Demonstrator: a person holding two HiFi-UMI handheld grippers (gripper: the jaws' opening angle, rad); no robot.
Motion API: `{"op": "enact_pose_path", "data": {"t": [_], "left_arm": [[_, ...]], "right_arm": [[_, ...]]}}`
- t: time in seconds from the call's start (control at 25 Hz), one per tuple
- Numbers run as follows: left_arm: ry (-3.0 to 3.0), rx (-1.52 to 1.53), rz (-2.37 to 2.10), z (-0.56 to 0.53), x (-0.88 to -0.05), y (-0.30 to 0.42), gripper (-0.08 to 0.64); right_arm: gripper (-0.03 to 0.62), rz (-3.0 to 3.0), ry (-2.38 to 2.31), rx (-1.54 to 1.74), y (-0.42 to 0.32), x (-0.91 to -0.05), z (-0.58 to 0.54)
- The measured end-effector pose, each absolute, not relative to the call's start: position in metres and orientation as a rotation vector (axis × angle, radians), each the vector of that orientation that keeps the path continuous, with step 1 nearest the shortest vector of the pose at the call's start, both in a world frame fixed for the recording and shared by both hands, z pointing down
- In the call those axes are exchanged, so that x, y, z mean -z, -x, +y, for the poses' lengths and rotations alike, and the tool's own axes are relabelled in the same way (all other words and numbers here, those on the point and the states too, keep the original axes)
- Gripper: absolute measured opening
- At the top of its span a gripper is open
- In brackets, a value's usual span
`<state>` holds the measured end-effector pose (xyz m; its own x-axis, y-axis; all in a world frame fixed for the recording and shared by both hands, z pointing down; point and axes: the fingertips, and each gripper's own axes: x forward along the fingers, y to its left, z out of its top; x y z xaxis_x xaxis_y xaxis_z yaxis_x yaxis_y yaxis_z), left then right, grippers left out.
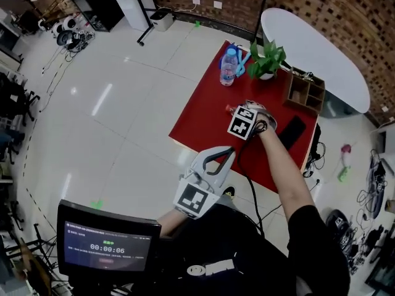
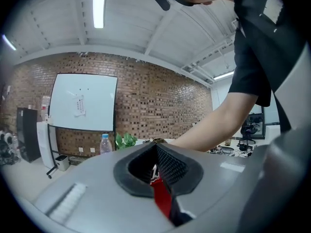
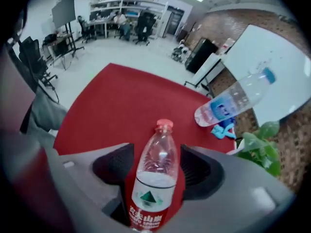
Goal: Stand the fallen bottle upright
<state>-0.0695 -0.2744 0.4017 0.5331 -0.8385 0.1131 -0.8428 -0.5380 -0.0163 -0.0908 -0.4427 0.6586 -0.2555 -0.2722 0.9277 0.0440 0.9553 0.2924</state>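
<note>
The bottle (image 3: 154, 178) with the red cap is still lying on its side on the red bench (image 3: 121, 96). Its cap is pointing away from the person. So the job is not done yet. It is only just starting.

The right gripper (image 3: 155, 166) is pointing down at the bottle. Its jaws are standing wide open, one on each side of the bottle. The bottle is lying right between them, close to its label. The pads are not pressing on it, and a bit of red bench is showing beside it. So the right gripper is not holding anything yet.

The left gripper (image 2: 155, 147) is hanging low, close to the person's body. Its jaws are closed, tip to tip, and nothing is between them. It does not seem to be helping with this part.

Another bottle (image 1: 228, 67), with a blue label, is standing up at the far end of the bench, next to a green plant (image 1: 266, 59). That one needs nothing.

Here is what seems to be left. The right jaws need to close on the fallen bottle. Then they need to lift it and turn it until the cap is pointing up. Then they need to set its bottom flat on the bench and let go. The bottle looks thin and light, so it could tip over again if it is put down crooked.
</note>
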Motion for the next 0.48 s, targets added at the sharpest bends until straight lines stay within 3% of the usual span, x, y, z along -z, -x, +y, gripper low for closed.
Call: {"op": "enact_pose_path", "data": {"t": [0.2,0.48], "left_arm": [[-2.647,-0.147,-1.598,-0.267,-0.399,0.103,0.0],[-2.637,-0.108,-1.598,-0.263,-0.396,0.104,-0.002]], "right_arm": [[0.282,-1.686,-0.173,0.422,0.094,-0.687,-0.45],[0.272,-1.868,-0.314,0.297,0.083,-0.645,-0.448]]}}
